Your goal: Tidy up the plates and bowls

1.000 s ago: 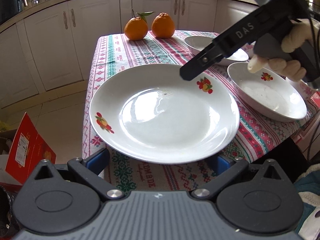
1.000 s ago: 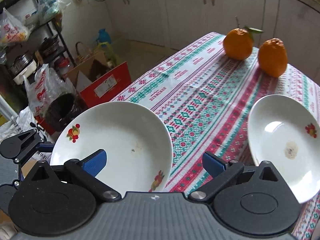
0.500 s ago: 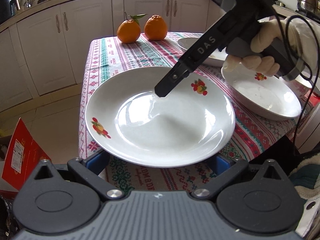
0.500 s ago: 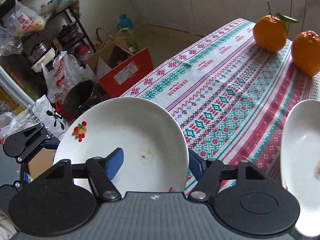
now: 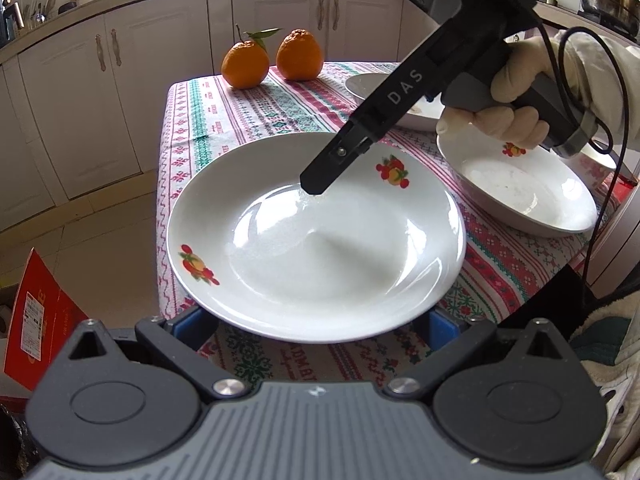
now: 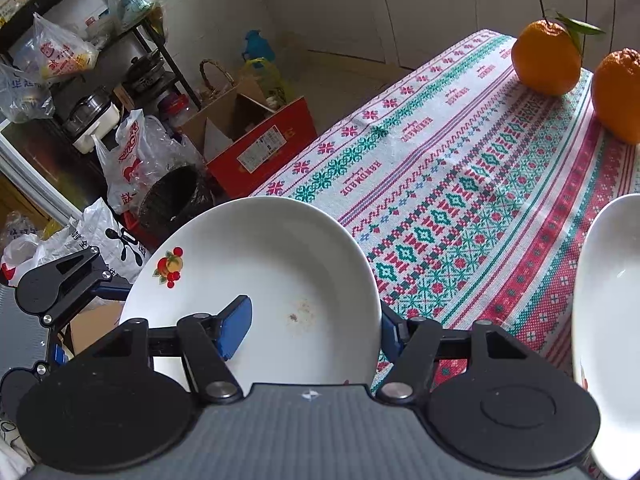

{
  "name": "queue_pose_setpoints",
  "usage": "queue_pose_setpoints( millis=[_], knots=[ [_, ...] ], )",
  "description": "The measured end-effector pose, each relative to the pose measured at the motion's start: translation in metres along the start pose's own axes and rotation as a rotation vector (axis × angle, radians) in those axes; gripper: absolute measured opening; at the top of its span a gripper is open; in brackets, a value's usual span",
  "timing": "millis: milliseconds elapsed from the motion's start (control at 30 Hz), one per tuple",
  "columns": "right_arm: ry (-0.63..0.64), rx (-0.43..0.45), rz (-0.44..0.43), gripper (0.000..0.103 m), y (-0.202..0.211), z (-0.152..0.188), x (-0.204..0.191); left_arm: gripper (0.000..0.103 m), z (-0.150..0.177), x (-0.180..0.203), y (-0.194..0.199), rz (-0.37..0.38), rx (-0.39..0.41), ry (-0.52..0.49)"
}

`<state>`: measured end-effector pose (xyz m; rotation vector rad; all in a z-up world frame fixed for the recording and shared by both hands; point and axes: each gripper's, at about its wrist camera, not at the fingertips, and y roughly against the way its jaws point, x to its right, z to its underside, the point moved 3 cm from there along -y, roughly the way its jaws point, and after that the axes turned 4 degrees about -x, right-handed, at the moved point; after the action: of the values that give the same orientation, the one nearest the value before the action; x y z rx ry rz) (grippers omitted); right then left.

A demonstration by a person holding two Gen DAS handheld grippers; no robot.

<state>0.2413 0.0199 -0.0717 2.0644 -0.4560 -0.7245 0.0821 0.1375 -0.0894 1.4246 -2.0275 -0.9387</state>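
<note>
A white plate with fruit prints lies at the near left corner of the table and overhangs its edge. It also shows in the right wrist view. My left gripper is open, its blue pads under the plate's near rim. My right gripper straddles the plate's rim, one pad inside the plate and one outside, closing on it. In the left wrist view its finger rests inside the plate. Two more white dishes lie to the right.
Two oranges stand at the table's far end on the patterned cloth. A red box, plastic bags and a dark bin stand on the floor to the left. Cabinets line the back.
My right gripper has moved down over the plate's rim and its jaws have narrowed around it. My left gripper has stayed under the plate's near edge.
</note>
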Motion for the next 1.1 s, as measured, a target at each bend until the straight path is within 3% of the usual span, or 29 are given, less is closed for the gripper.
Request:
queue_pose_setpoints(
  millis=[500, 1100],
  knots=[
    [-0.046, 0.074, 0.054, 0.071, 0.015, -0.028, 0.034, 0.102, -0.046, -0.021, -0.019, 0.014, 0.031, -0.068],
    [-0.109, 0.069, 0.101, 0.071, -0.007, -0.042, 0.072, 0.102, -0.069, -0.04, -0.053, 0.005, 0.024, -0.105]
  ],
)
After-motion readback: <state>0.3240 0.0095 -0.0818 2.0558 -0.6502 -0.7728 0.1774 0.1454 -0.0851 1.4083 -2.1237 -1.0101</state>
